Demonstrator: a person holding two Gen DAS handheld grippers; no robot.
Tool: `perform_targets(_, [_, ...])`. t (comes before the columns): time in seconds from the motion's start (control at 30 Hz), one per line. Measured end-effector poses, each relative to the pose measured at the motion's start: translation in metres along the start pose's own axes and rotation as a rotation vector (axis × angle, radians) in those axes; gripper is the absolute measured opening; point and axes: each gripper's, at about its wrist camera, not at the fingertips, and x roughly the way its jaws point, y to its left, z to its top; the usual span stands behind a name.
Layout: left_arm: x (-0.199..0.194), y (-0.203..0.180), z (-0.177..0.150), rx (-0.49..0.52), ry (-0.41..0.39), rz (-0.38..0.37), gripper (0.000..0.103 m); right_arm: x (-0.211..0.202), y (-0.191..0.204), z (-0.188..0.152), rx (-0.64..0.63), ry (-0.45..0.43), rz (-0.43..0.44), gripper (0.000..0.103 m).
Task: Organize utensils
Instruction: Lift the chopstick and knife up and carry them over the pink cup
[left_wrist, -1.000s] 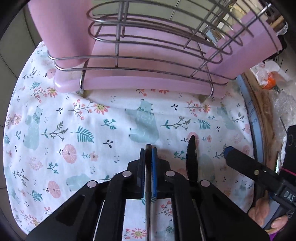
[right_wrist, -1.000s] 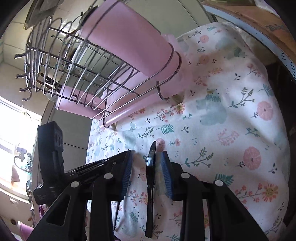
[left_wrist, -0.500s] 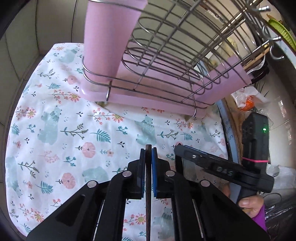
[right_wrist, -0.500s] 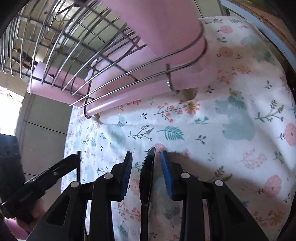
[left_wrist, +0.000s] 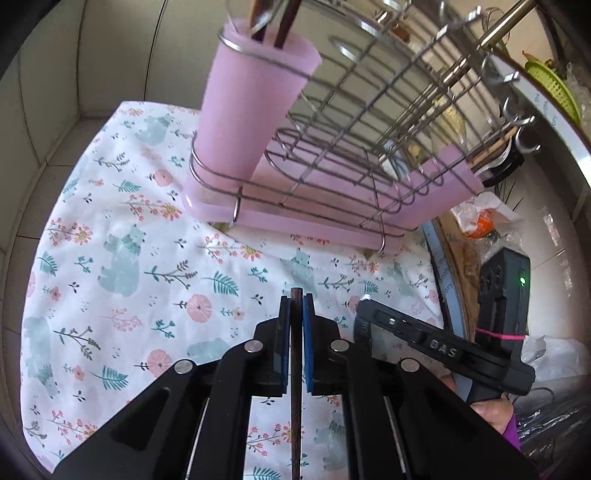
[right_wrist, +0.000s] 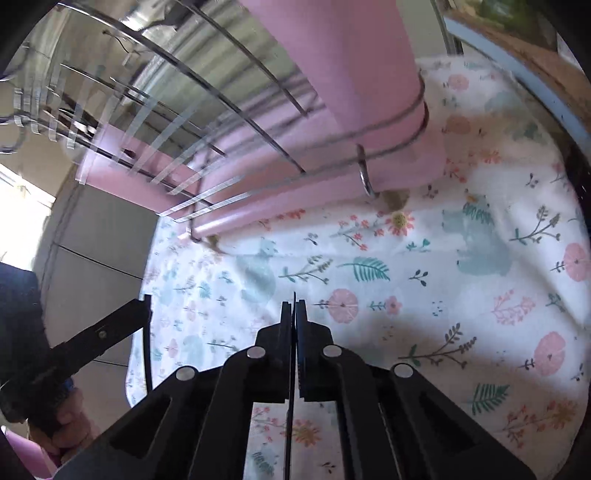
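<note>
From your left gripper (left_wrist: 295, 306), clamped on a dark chopstick (left_wrist: 295, 406), the view has risen since a second ago — the pink cup (left_wrist: 255, 107) in the wire rack (left_wrist: 369, 147) now shows its open rim. From your right gripper (right_wrist: 294, 314), the fingers have closed on the black knife (right_wrist: 291, 398), lifted off the floral cloth (right_wrist: 443, 277) — both ready for the rack.
</note>
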Motion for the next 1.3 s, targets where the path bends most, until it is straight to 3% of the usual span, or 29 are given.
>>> perform_targets(0.4, [-0.043,0.0,0.016,-0.013,-0.175,-0.014,0.005,-0.076,0.019,-0.002,-0.063,-0.255,0.032,0.002])
perform_targets(0.57, [-0.063,-0.006,0.025,-0.005,-0.261,0.012,0.005,-0.11,0.028,0.004,-0.092,-0.364,0.043,0.002])
perform_targets(0.67, [-0.075,-0.011,0.03,-0.003,-0.324,0.065,0.005,-0.129,0.033,0.006,-0.126,-0.422,0.029,0.002])
perform_targets(0.8, [-0.085,-0.016,0.034,0.014,-0.373,0.115,0.005,-0.139,0.04,0.009,-0.158,-0.466,0.008,0.002])
perform_targets(1.3, [-0.113,-0.04,0.039,0.098,-0.483,0.184,0.005,-0.182,0.059,0.021,-0.202,-0.59,-0.007,0.002])
